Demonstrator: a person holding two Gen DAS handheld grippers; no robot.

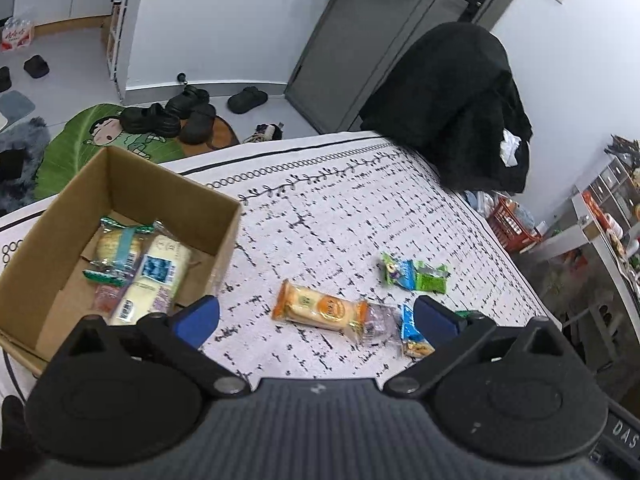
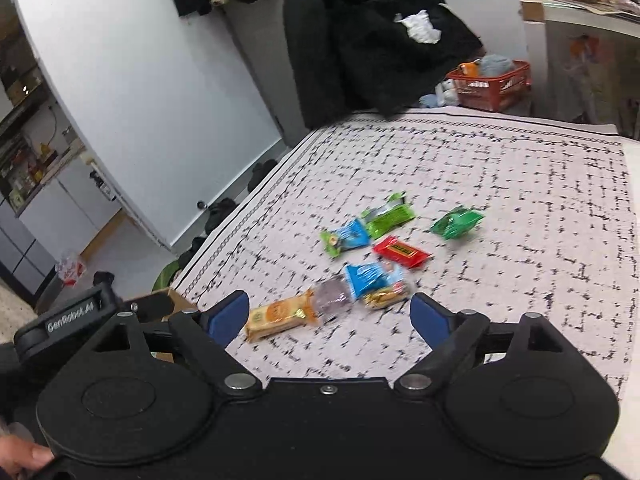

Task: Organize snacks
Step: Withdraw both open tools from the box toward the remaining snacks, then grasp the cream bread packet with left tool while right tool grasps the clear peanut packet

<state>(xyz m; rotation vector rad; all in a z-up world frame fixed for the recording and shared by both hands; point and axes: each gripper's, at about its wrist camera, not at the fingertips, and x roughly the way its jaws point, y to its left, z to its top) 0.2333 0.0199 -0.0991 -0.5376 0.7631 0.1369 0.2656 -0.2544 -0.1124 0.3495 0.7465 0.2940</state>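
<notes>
A cardboard box [image 1: 224, 236] stands at the left of the patterned tablecloth [image 1: 328, 216] and holds several wrapped snacks [image 1: 144, 276]. An orange-ended biscuit pack [image 1: 320, 308] lies on the cloth between the fingers of my left gripper [image 1: 316, 320], which is open and holds nothing. Beyond it lie a green and blue packet [image 1: 412, 274] and a blue packet [image 1: 412, 332]. In the right wrist view my right gripper [image 2: 330, 316] is open above the cloth, empty. Ahead of it lie the orange pack [image 2: 280, 318], a blue packet [image 2: 372, 276], a red bar [image 2: 400, 256] and green packets [image 2: 456, 222].
A chair draped with a black coat [image 1: 452, 100] stands at the table's far edge. A red basket [image 2: 492, 84] sits on the floor behind it. Shoes [image 1: 172, 114] and a green mat [image 1: 80, 140] lie on the floor past the box. The left gripper's body [image 2: 72, 322] shows at lower left.
</notes>
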